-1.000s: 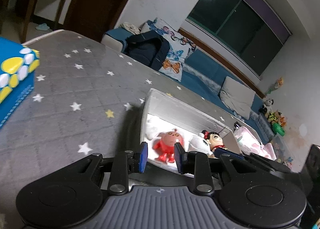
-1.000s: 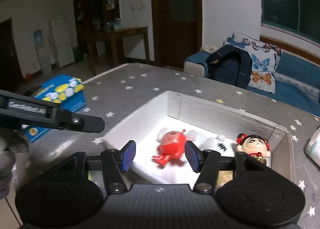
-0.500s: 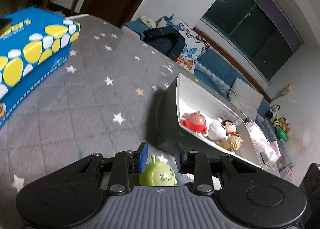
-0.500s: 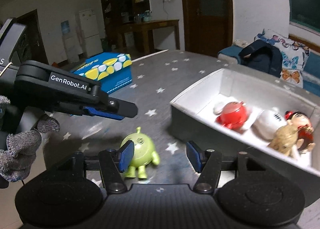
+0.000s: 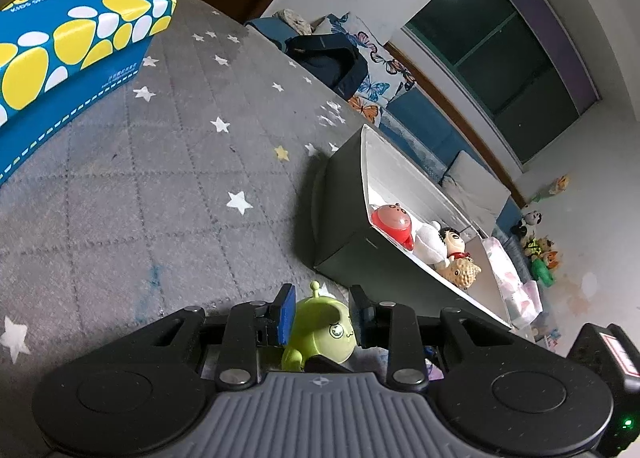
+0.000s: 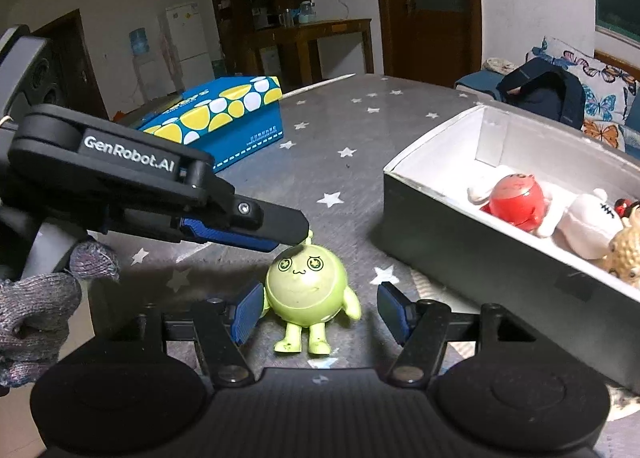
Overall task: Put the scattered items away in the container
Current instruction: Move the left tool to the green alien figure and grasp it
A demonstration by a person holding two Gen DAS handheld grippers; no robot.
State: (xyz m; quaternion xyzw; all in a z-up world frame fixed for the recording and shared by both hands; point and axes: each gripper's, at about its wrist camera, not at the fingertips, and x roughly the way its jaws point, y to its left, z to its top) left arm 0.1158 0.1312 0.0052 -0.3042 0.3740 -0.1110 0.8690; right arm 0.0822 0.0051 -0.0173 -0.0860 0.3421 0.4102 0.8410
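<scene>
The green alien toy [image 6: 307, 285] is stood on the star-print cloth [image 5: 160, 186], just left of the grey box [image 6: 472, 246]. It's bracketed loosely by both grippers: left gripper [image 5: 322, 312] apart, right gripper [image 6: 320, 312] opening. Only 1 grip is needed, squarely across the body.

Both wrist views look down closely, sharing the green toy [image 5: 322, 328] and box [image 6: 472, 242].

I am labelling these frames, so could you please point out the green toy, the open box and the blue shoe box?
green toy [image 6: 306, 286], right wrist view, on its round face.
open box [image 6: 460, 234], right wrist view, on its dark outer wall.
blue shoe box [image 5: 60, 46], left wrist view, on its patterned lid.
</scene>
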